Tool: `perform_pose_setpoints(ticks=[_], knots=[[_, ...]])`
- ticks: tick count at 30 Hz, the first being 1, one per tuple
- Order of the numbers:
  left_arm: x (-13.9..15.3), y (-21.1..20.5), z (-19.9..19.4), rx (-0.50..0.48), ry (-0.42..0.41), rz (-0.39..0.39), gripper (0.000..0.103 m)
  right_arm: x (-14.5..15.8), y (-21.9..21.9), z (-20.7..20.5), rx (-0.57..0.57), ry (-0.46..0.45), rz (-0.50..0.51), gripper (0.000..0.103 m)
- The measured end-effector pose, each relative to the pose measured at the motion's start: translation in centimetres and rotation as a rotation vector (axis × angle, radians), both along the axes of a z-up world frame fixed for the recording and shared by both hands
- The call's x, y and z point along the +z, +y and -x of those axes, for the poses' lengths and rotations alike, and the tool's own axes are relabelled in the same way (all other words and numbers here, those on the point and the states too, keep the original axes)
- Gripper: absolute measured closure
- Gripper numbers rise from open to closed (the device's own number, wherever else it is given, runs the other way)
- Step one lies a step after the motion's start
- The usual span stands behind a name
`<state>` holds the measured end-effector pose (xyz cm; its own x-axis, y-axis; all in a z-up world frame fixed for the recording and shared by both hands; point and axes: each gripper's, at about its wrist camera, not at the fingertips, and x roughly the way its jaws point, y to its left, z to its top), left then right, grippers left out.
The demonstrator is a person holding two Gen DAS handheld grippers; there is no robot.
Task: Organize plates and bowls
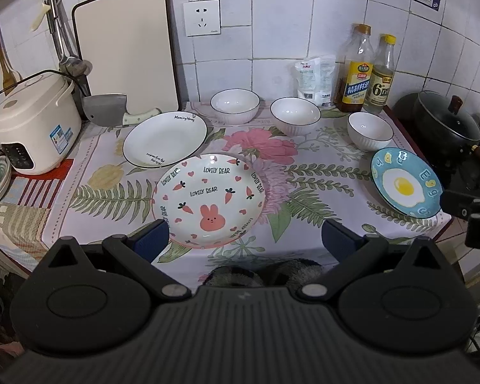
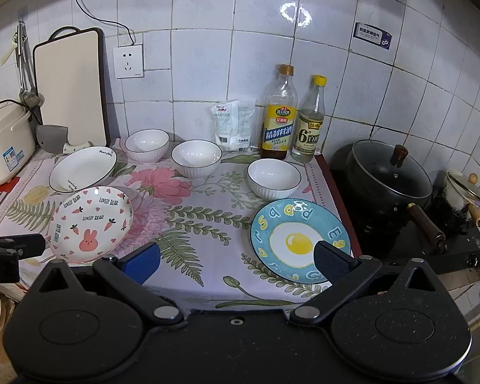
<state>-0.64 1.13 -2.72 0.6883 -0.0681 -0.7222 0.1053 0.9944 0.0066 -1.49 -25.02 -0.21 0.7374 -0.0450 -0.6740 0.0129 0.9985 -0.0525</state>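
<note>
Three plates [image 1: 212, 199], three white bowls [image 1: 235, 105], two bottles [image 1: 357, 73], one cutting board [image 1: 126, 48], one rice cooker [image 1: 35, 121].

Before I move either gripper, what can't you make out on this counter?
- Near rim of the rabbit plate: left wrist view, behind the left gripper body.
- Near edge of the egg plate: right wrist view, covered by the right gripper finger.
- Cleaver edge: hidden behind the rice cooker.
- Wall sticker text: too small.

The left black plastic tongs [image 1: 244, 240] have two rounded, cat-ear-shaped housings, a ribbed centre body, silver pivot rivets and dark blue textured finger pads [image 1: 152, 240]. The right black plastic tongs [image 2: 236, 260] match, speckled, with a centre screw.
</note>
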Motion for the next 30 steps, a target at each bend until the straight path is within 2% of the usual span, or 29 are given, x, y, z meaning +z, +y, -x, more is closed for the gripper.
perform_pose_setpoints(ticks=[8, 12, 15, 18, 21, 26, 30], knots=[[-0.6, 0.6, -0.6, 0.016, 0.012, 0.009, 0.000, -0.5, 0.0, -0.4, 0.003, -0.002, -0.034, 0.000], [-1.0, 2.4, -1.0, 0.041, -0.019, 0.069, 0.000, -1.4, 0.5, -1.0, 0.048, -0.084, -0.108, 0.000], [-1.3, 4.2, -1.4, 0.053, -0.031, 0.113, 0.001, -2.3, 0.9, -1.6, 0.151, -0.184, -0.200, 0.000], [-1.8, 5.6, -2.1, 0.083, -0.047, 0.105, 0.001, -3.6, 1.7, -2.8, 0.215, -0.219, -0.291, 0.000], [-3.3, 6.9, -3.4, 0.117, -0.045, 0.078, 0.002, -5.2, 3.4, -4.6, 0.228, -0.201, -0.298, 0.000], [-7.5, 9.5, -6.5, 0.192, -0.005, 0.105, 0.006, -8.4, 6.2, -7.4, 0.311, -0.145, -0.309, 0.000], [-10.8, 10.5, -8.4, 0.206, 0.009, 0.084, 0.008, -10.8, 8.6, -9.1, 0.384, -0.144, -0.268, 0.000]])
